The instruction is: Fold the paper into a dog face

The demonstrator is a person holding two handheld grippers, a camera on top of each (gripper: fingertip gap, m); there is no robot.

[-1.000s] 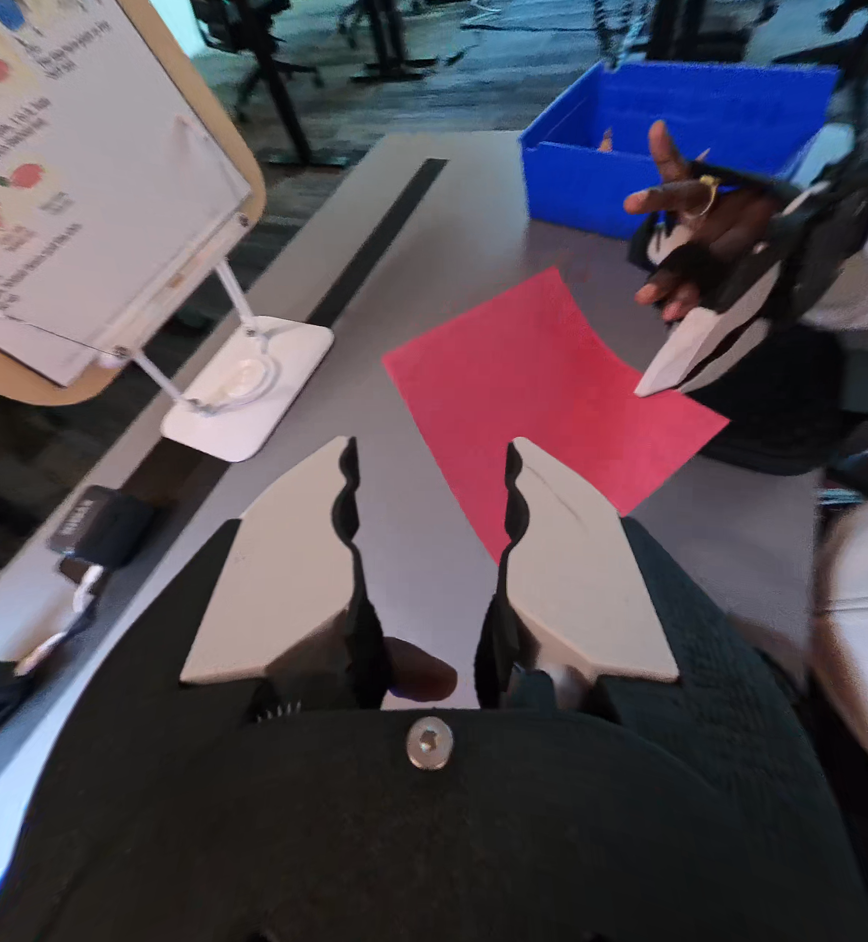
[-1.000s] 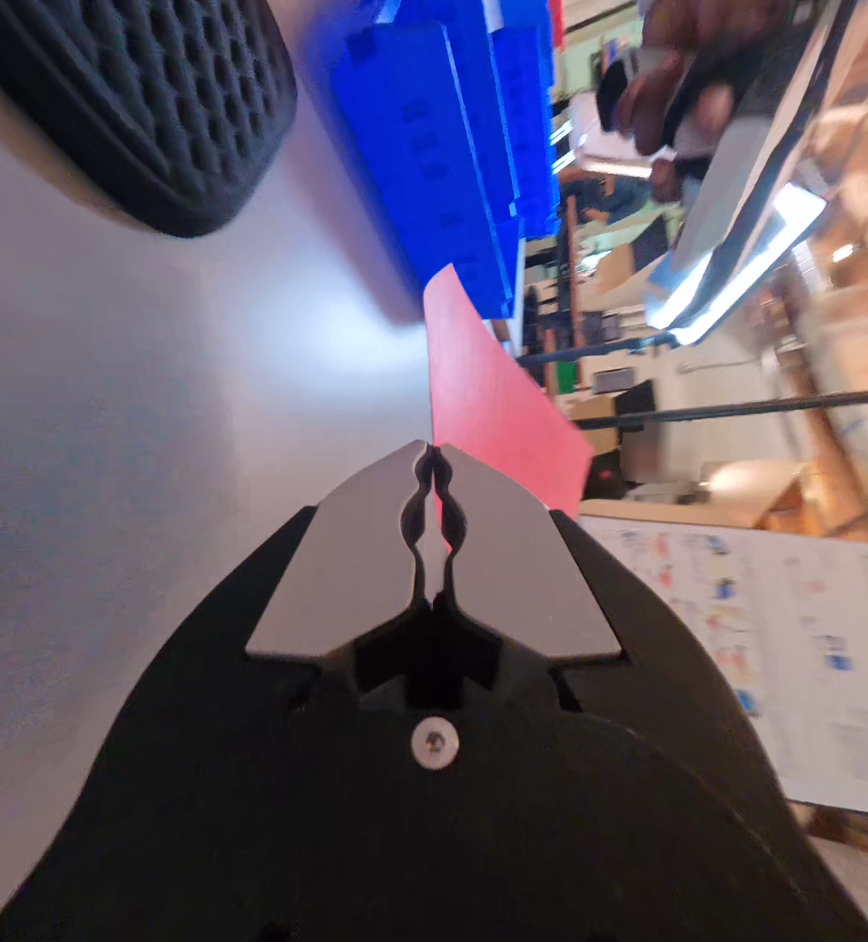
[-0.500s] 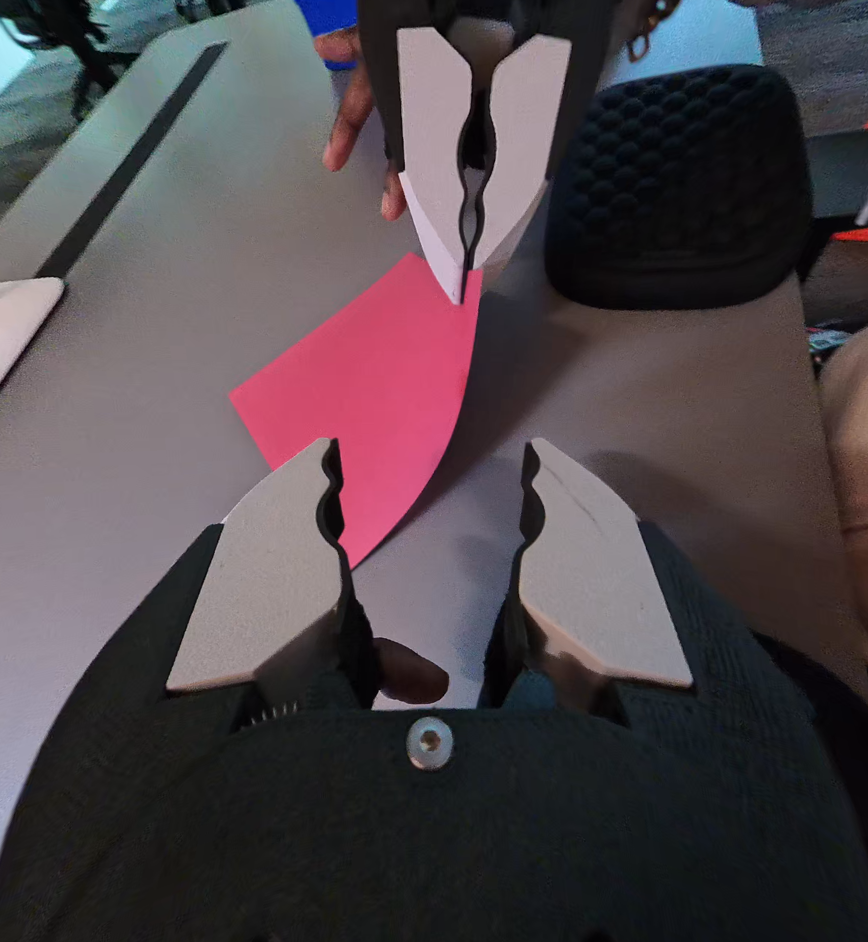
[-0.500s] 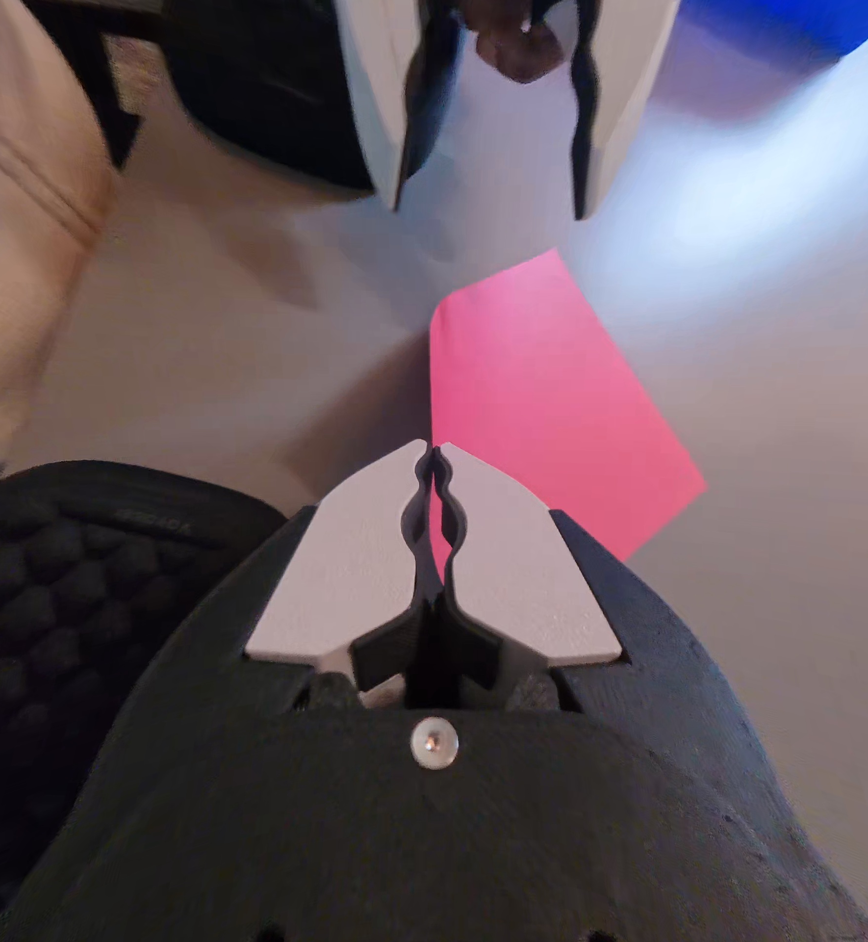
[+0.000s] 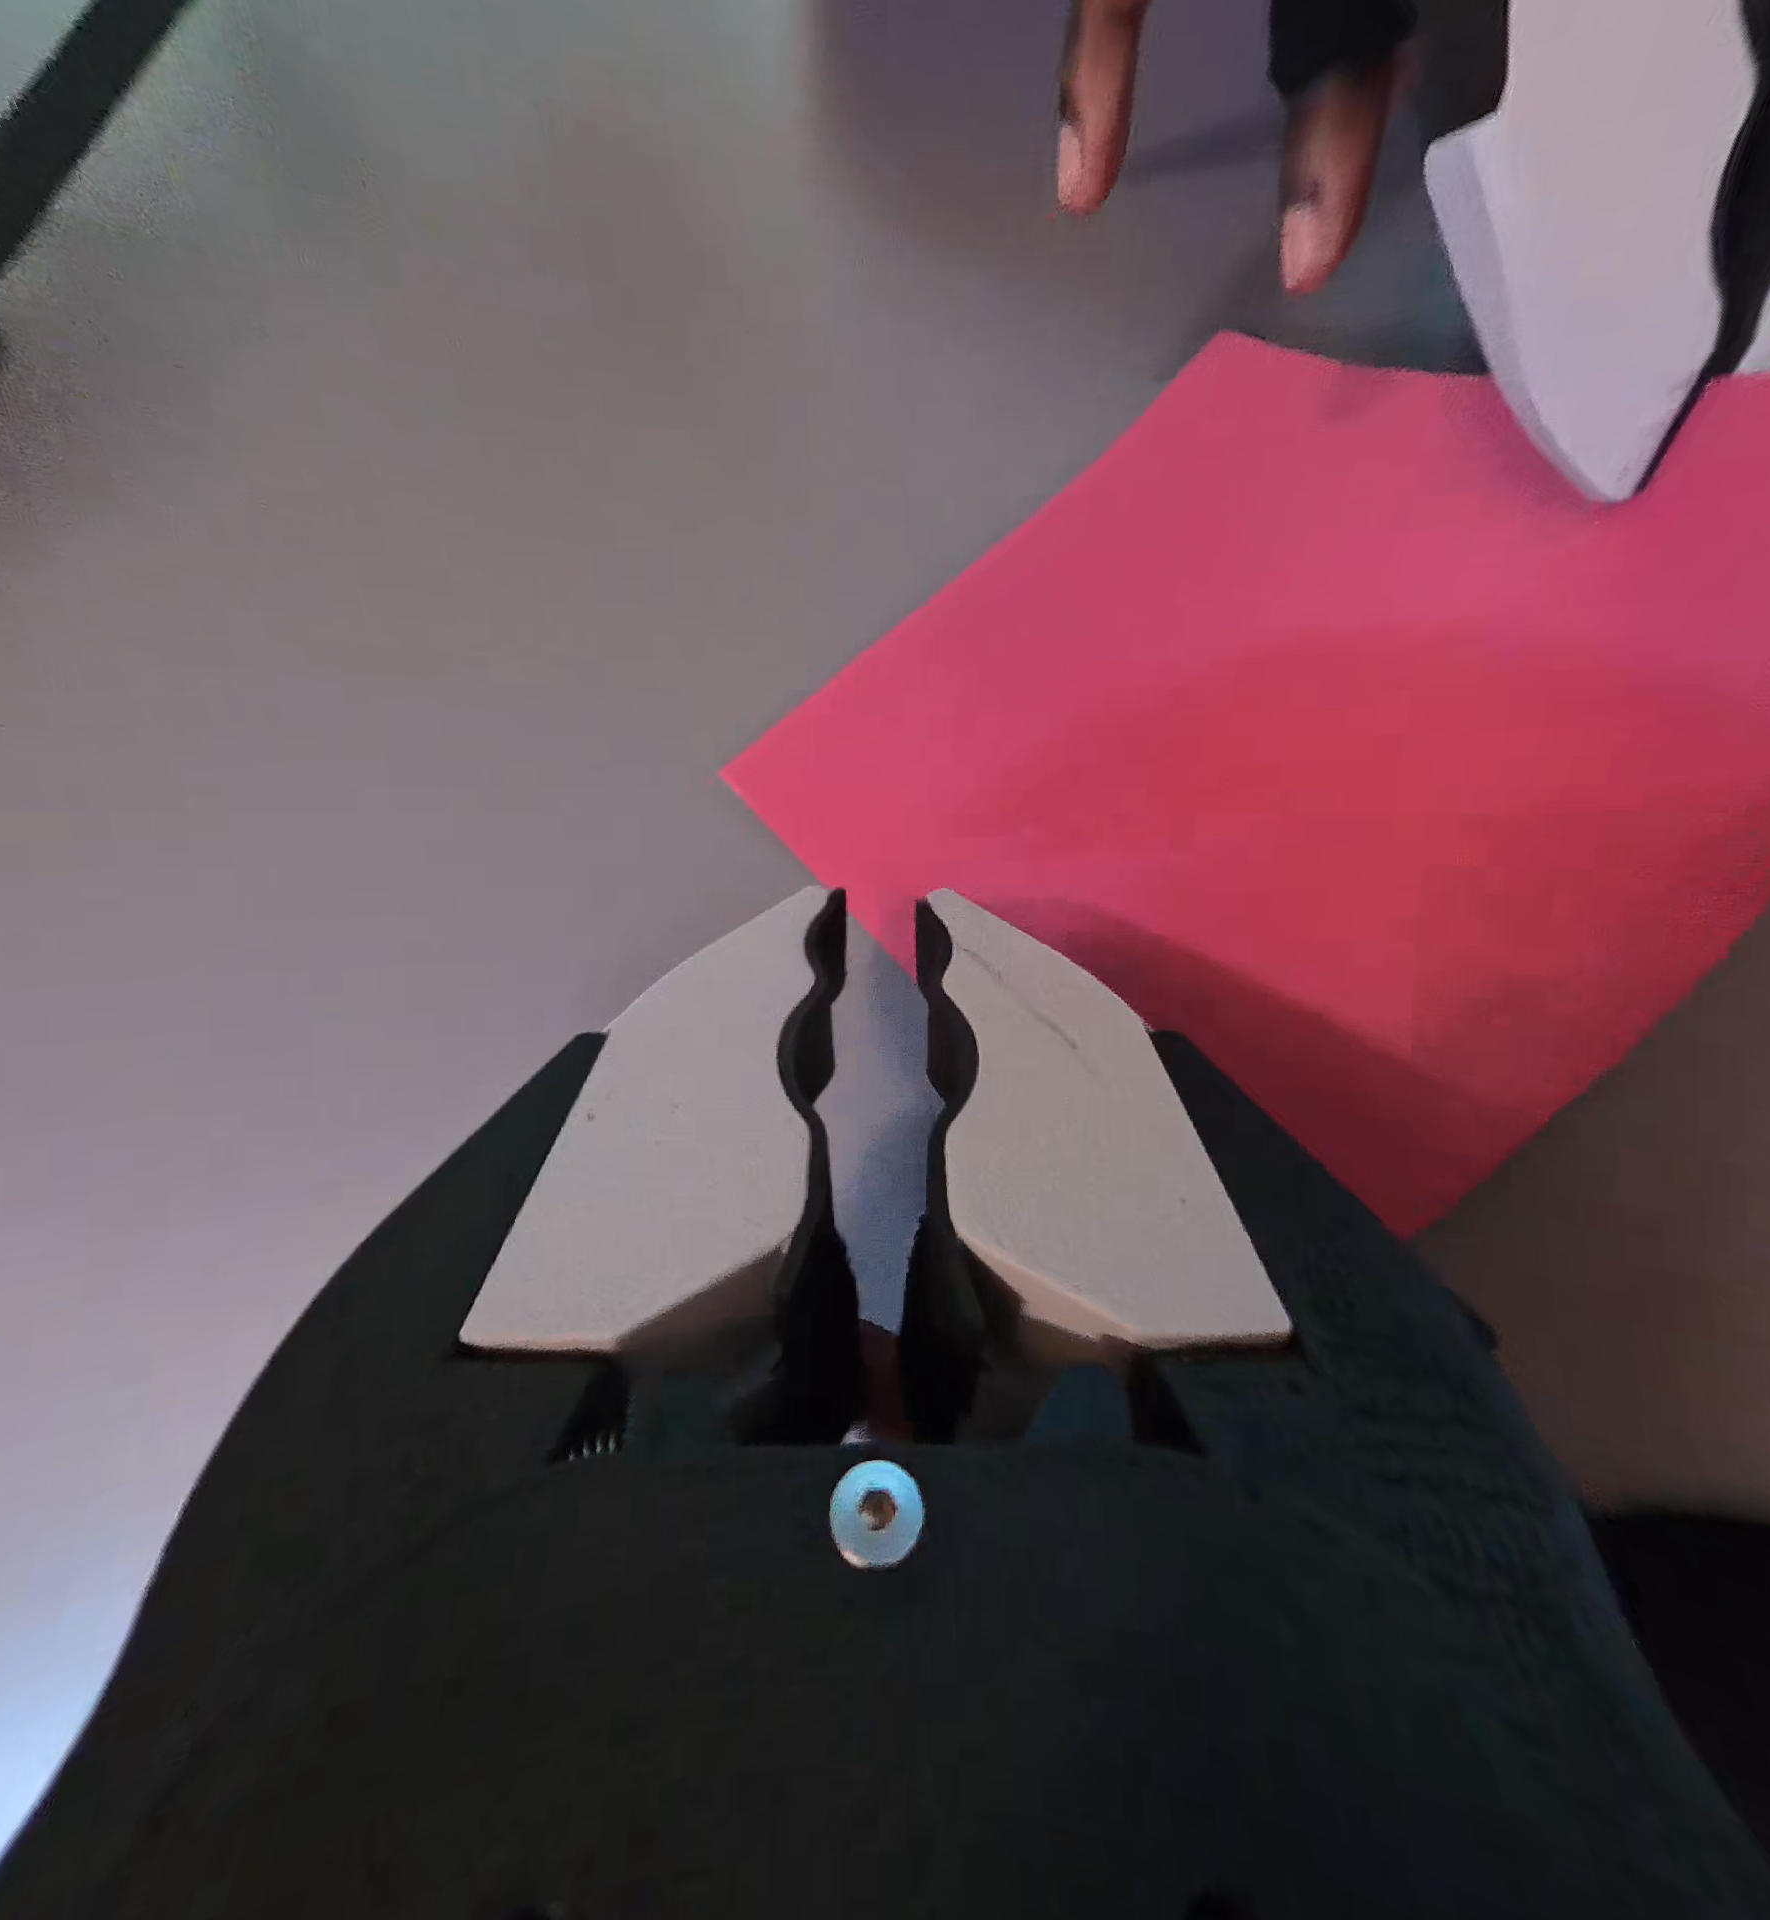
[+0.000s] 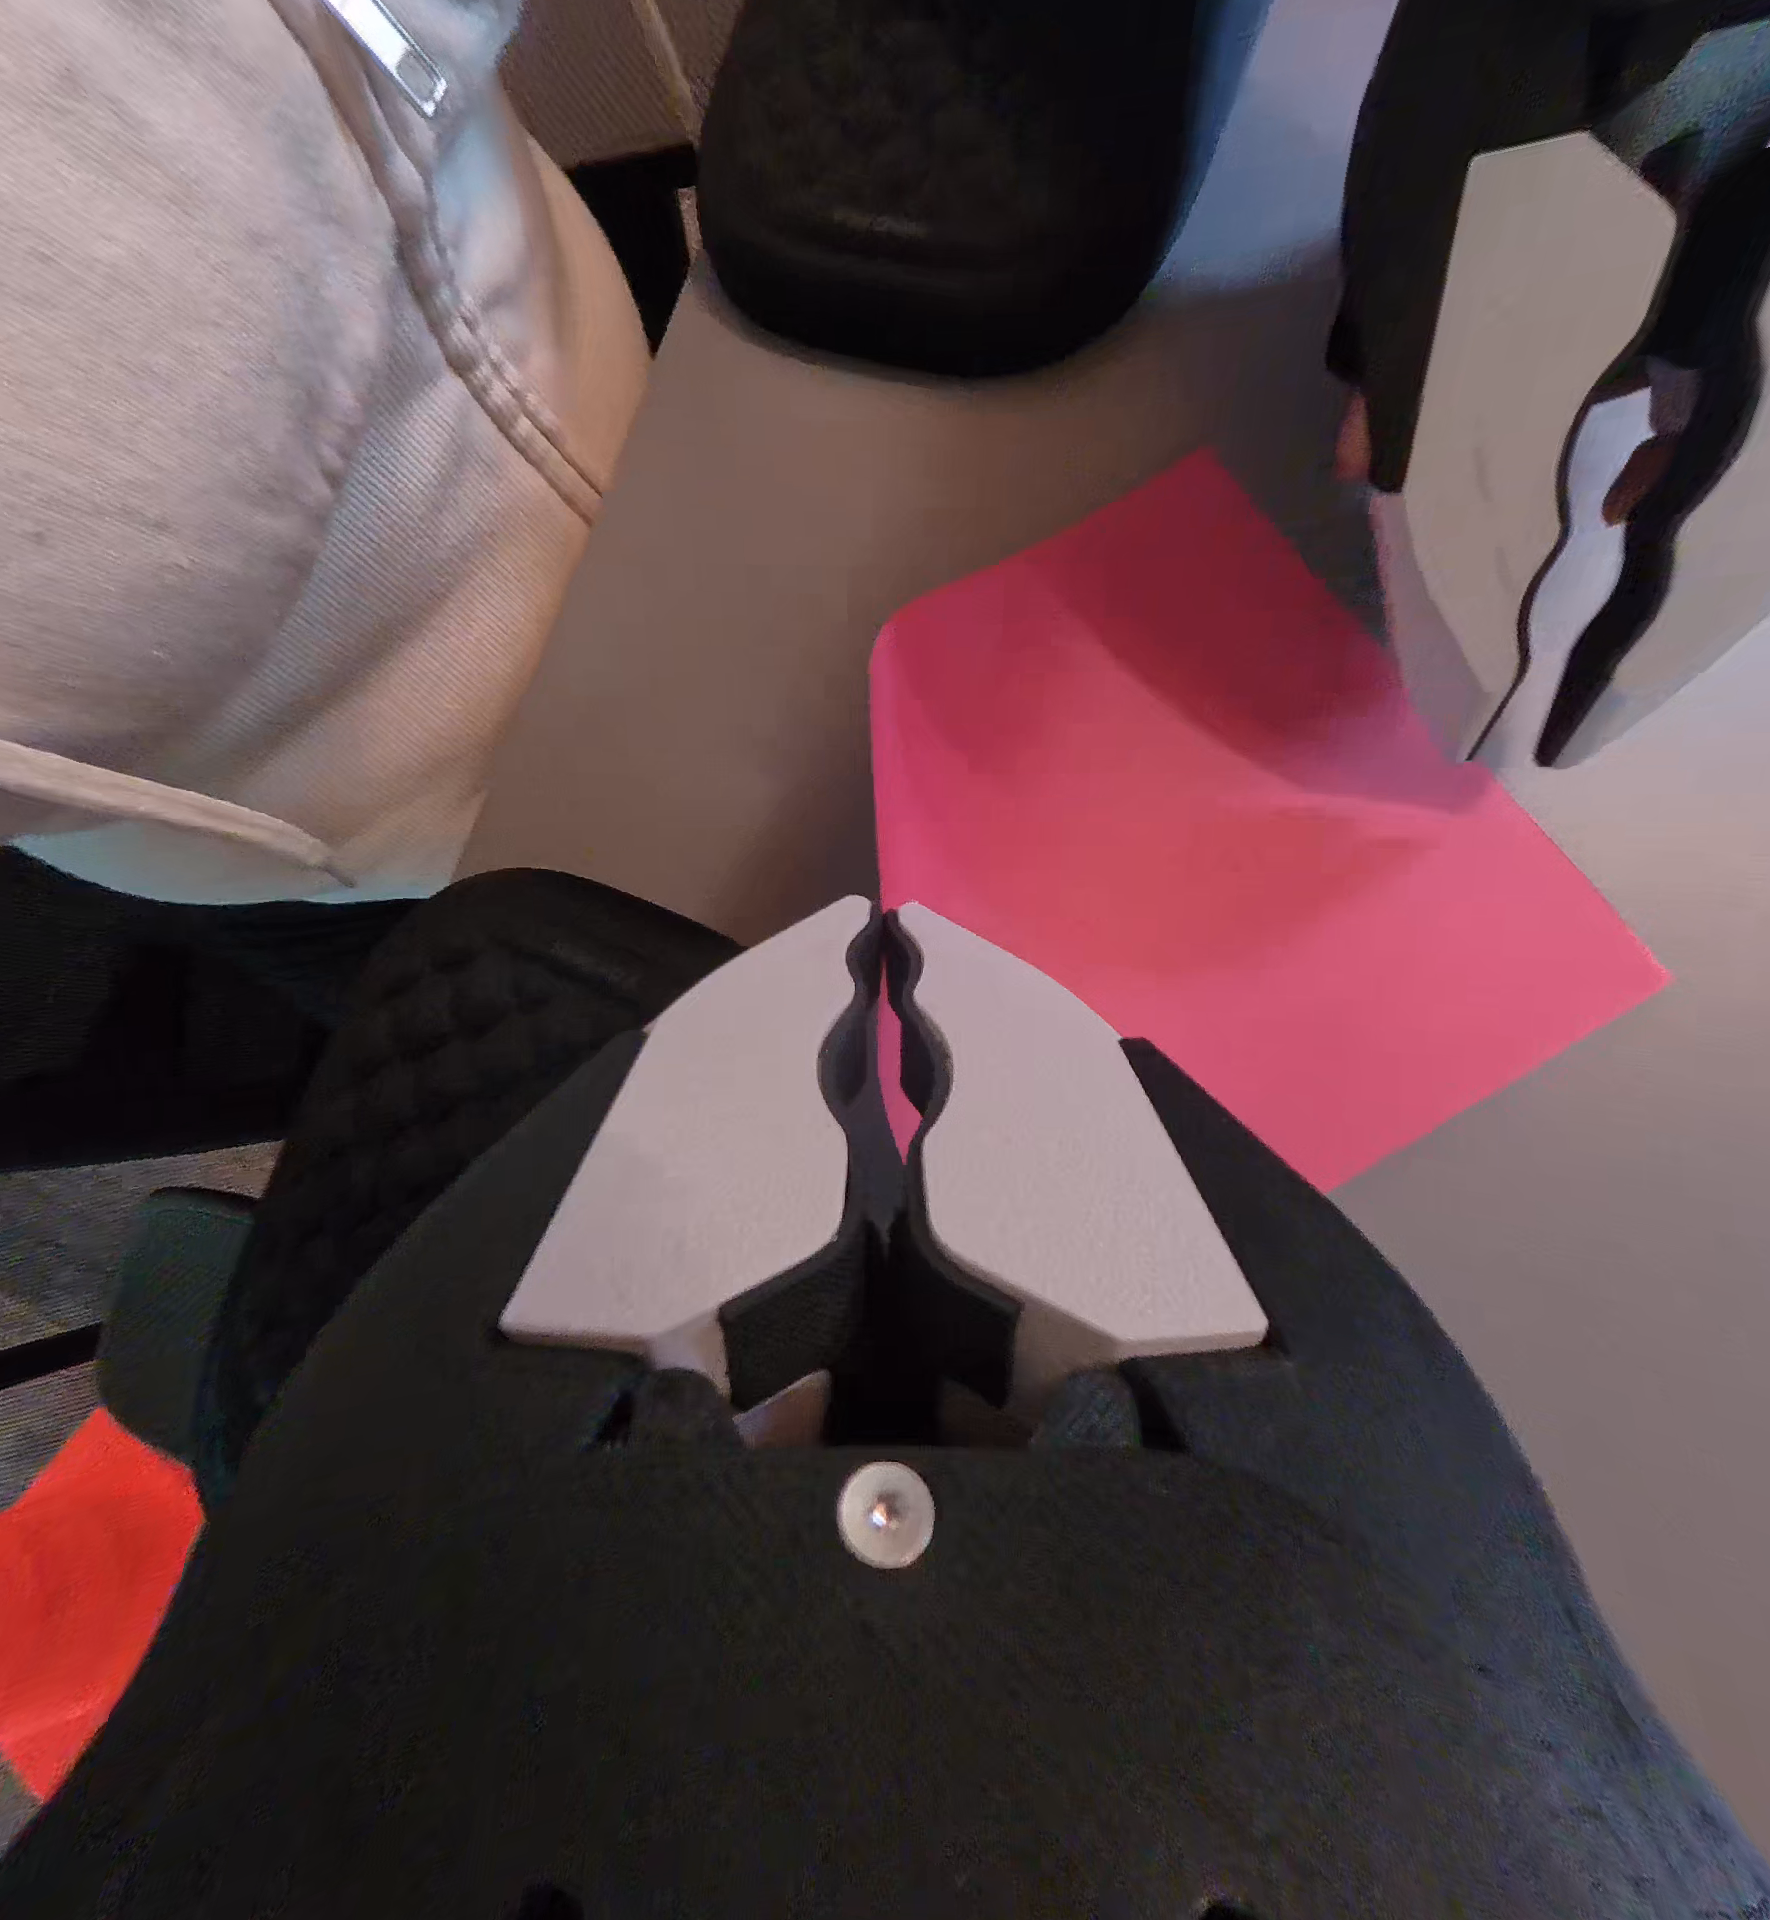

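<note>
Paper (image 6: 1224,831) (pink) pinched by right hand-held gripper (image 6: 886,920).

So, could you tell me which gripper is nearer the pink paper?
Right. The right gripper is shut on the pink paper at a corner; the left gripper hangs slightly open by the opposite corner.

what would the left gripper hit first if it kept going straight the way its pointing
Most likely the pink paper: the left gripper, fingers only narrowly apart, points at the sheet's near edge, just ahead of the tips. The grey table lies just beneath; depth is unclear, so it could touch that first.
</note>
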